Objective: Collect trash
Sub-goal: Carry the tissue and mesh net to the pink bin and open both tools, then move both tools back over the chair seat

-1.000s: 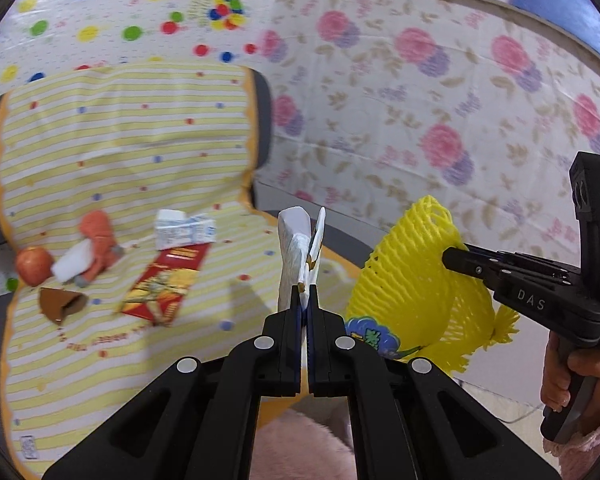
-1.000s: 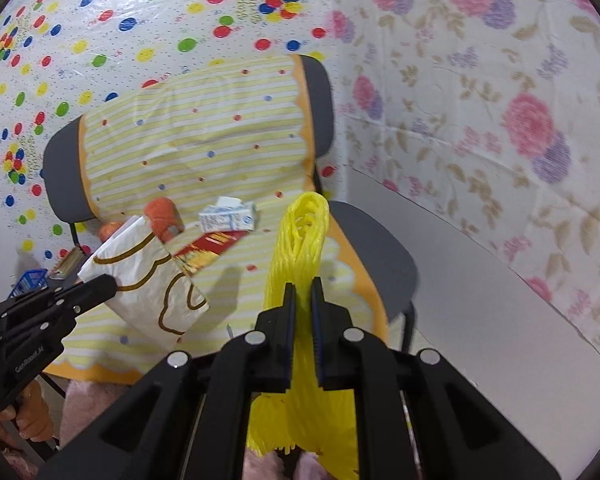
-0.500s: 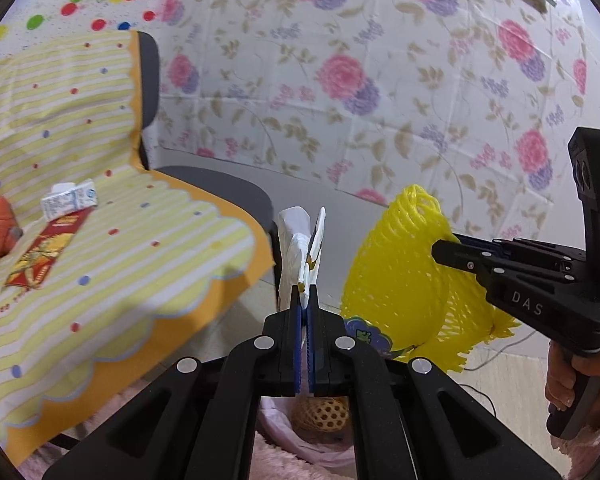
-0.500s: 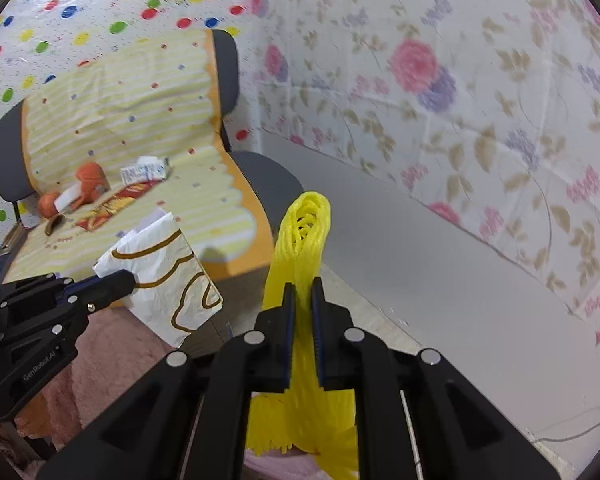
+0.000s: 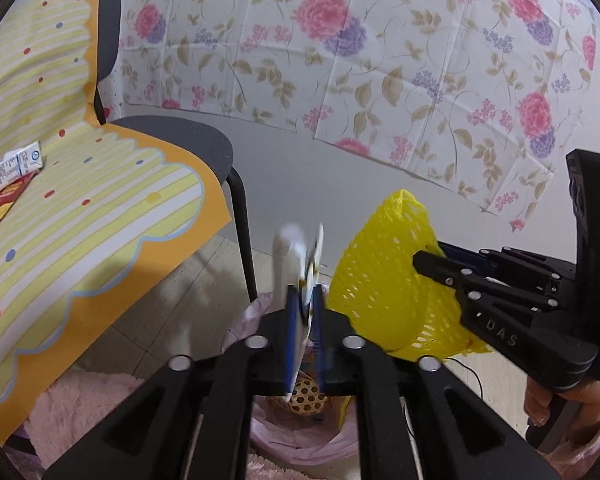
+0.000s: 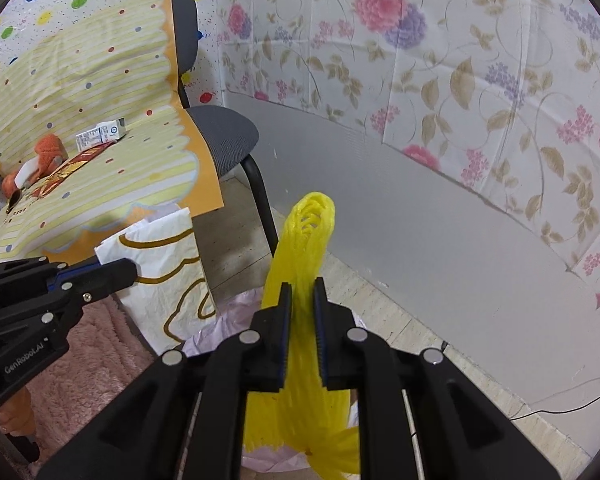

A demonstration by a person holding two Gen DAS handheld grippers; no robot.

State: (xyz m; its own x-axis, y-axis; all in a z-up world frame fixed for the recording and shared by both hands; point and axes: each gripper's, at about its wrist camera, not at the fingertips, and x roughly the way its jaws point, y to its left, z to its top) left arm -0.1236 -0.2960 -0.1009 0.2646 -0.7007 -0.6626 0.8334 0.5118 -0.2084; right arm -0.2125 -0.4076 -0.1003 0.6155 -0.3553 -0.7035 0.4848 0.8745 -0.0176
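Chair (image 6: 224, 136) left of wall (image 6: 440, 216), carton (image 6: 102, 133) and wrapper (image 6: 66, 166) on its seat, lined bin (image 5: 300, 436) on floor below both tongs.

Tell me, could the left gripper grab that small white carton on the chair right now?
Probably not: the left gripper has a white paper wrapper between its opening fingers and sits over the bin bag, apart from the carton.

Yellow foam net (image 6: 300, 264), crinkly paper bag (image 6: 168, 276), probably fluffy rug (image 6: 84, 364)

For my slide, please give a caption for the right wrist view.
Right tool opening around yellow foam net above pink-lined trash bin.
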